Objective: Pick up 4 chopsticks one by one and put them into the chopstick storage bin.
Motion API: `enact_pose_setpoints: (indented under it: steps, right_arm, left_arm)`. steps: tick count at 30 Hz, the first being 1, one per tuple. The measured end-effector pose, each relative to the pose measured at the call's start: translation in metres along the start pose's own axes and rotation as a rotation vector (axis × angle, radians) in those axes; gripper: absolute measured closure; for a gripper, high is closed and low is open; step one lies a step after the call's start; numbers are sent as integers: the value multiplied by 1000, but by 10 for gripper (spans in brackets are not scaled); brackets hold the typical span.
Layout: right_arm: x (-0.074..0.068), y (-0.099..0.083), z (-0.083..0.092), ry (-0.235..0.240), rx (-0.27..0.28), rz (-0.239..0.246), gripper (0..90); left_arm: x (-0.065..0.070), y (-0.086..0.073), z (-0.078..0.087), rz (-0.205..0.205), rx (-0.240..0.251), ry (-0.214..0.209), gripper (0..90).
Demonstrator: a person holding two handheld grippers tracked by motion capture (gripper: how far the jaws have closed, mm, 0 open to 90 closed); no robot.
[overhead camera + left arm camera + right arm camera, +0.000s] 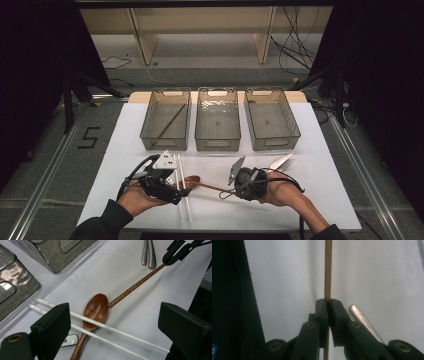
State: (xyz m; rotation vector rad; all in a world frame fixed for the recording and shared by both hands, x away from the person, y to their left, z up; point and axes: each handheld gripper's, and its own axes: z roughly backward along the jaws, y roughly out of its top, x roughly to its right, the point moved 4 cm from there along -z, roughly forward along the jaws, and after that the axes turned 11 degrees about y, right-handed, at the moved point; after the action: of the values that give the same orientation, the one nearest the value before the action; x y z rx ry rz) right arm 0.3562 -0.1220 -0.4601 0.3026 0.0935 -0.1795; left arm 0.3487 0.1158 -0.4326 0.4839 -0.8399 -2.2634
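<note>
The right hand-held gripper (pixel 328 305) was clamped on a brown chopstick (pixel 136 285) whose length ran left toward the wooden spoon (pixel 96 310) on the counter (pixel 300 200); the left hand-held gripper (pixel 112 325) hung wide apart over it.

A: How many bins (pixel 217 125) do you have on your table?
B: Three clear ones in a row.
A: And your utensils?
B: Two white chopsticks (pixel 105 332), two brown wooden chopsticks (pixel 136 285), one wooden spoon (pixel 95 311), two metal handles (pixel 148 253).
</note>
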Motion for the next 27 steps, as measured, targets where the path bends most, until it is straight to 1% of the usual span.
enact_pose_setpoints:
  steps: [1, 7, 8, 10, 12, 13, 14, 15, 16, 17, 19, 21, 22, 23, 26, 27]
  right_arm:
    - [-1, 0, 1, 0, 1, 1, 860]
    - [-4, 3, 5, -1, 11, 15, 860]
    - [-5, 4, 6, -1, 13, 20, 860]
    - [-6, 5, 8, 0, 12, 16, 860]
    - [-6, 6, 9, -1, 16, 26, 860]
    - [-6, 6, 9, -5, 22, 30, 860]
    - [-7, 6, 9, -4, 25, 14, 860]
    - [-8, 7, 10, -2, 21, 19, 860]
    - [-8, 7, 11, -5, 22, 14, 860]
    - [-7, 7, 11, -5, 23, 33, 859]
    - [-8, 7, 11, -6, 27, 30, 860]
    - [-9, 8, 12, -4, 27, 19, 860]
    - [-9, 9, 12, -7, 32, 36, 860]
    - [-9, 9, 13, -9, 35, 40, 859]
    - [-10, 10, 13, -7, 36, 39, 860]
    - [-11, 11, 13, -8, 40, 35, 860]
  left_arm:
    - [0, 1, -1, -11, -6, -2, 111]
    - [6, 6, -6, -39, -22, -24, 123]
    - [7, 7, -7, -48, -28, -31, 126]
    - [9, 9, -9, -65, -39, -36, 133]
    - [11, 12, -12, -81, -45, -44, 138]
    - [12, 14, -12, -99, -52, -49, 143]
    - [13, 15, -13, -106, -53, -50, 147]
    - [14, 16, -14, -122, -60, -50, 152]
    - [15, 18, -15, -132, -64, -50, 154]
    - [15, 19, -15, -145, -69, -53, 155]
    - [16, 21, -16, -158, -79, -64, 162]
    - [16, 22, -18, -183, -96, -61, 163]
    - [17, 23, -19, -193, -103, -59, 164]
    - [18, 24, -20, -208, -112, -58, 163]
    - [19, 26, -22, -239, -124, -60, 184]
    - [20, 27, -23, -241, -127, -60, 189]
